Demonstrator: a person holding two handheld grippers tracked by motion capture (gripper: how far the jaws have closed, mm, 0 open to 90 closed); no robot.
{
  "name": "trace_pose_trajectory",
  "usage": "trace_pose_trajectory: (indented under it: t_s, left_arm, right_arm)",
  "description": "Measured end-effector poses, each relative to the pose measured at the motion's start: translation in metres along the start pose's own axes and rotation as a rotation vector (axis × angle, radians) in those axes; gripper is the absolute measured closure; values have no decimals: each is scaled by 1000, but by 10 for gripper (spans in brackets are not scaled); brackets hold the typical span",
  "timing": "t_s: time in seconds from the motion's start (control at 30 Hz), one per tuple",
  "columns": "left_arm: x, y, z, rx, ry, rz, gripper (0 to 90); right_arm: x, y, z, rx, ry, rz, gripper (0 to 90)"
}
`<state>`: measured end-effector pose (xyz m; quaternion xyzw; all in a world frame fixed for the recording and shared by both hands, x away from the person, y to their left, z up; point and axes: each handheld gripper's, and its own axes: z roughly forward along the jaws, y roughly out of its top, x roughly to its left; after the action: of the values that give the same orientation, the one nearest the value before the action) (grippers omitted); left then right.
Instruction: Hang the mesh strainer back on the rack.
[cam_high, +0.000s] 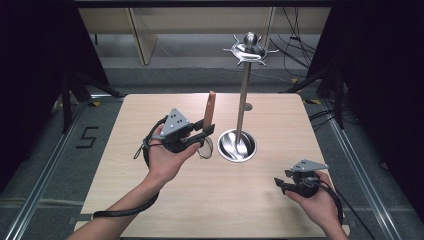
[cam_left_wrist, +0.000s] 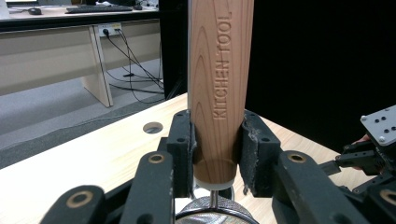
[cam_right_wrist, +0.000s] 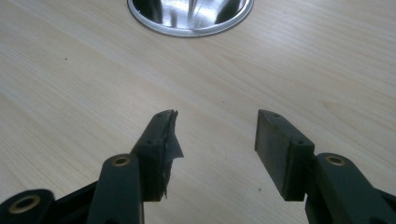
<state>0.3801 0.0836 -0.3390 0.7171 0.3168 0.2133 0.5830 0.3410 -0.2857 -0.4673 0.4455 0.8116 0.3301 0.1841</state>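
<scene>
On the pale wooden table (cam_high: 210, 200) I see a tall chrome utensil stand with a round dish base and pronged top (cam_high: 243, 100). My left gripper (cam_left_wrist: 215, 154) pinches the upright light-brown wooden handle stamped KITCHEN TOOL (cam_left_wrist: 219, 84) low down, holding it above the table just left of the stand, a small mesh strainer head (cam_left_wrist: 212, 212) hanging beneath. My right gripper (cam_right_wrist: 217, 144) hovers spread and empty near the table's right front. With the grip so near the handle's bottom end, I judge it could pivot or slip if I swing toward the prongs.
</scene>
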Motion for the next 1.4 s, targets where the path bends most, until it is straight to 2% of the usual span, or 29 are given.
trace_pose_trajectory:
  t_s: [0.1, 0.13, 0.2, 0.23, 0.33, 0.37, 0.4, 0.6, 0.7, 1.0, 1.03, 1.33, 1.37, 1.4]
  left_arm:
    - [-1, 2, 1, -5, 0, -1, 677]
    - [-1, 2, 1, -4, 2, 0, 677]
    - [-2, 3, 2, -10, 4, -1, 677]
    - [-3, 5, 2, -11, 1, 3, 677]
    - [-4, 6, 4, -19, 2, 0, 677]
    - [-5, 6, 4, -24, 4, 2, 677]
    - [-5, 7, 4, -26, 6, 1, 677]
    - [-7, 9, 5, -34, 13, 5, 677]
    - [-7, 11, 5, -39, 21, 9, 677]
    - [-9, 15, 6, -53, 26, 14, 677]
    - [-10, 16, 7, -57, 26, 16, 677]
    - [-12, 22, 9, -71, 32, 27, 677]
    - [-12, 23, 9, -74, 34, 27, 677]
    - [-12, 23, 9, -74, 34, 27, 677]
  right_arm:
    - [-1, 0, 1, -10, 2, -17, 486]
    - [2, 0, -1, 20, 5, 32, 486]
    - [2, 0, -1, 13, 4, 23, 486]
    - [0, 0, 0, 0, 2, -1, 486]
    - [-1, 0, 0, -2, 7, -4, 486]
    - [2, 0, -1, 14, 5, 25, 486]
    - [1, -1, 1, -6, -3, 6, 486]
    - [2, -1, 0, 0, -2, 13, 486]
    - [-1, -1, 0, -6, -3, -10, 486]
    - [-1, -1, 0, -6, -3, -10, 486]
    - [-2, -1, 1, -14, -3, -22, 486]
    - [-2, -1, 1, -15, -3, -23, 486]
    - [1, -1, 0, -4, 0, 6, 486]
    - [1, -1, 0, -4, 0, 6, 486]
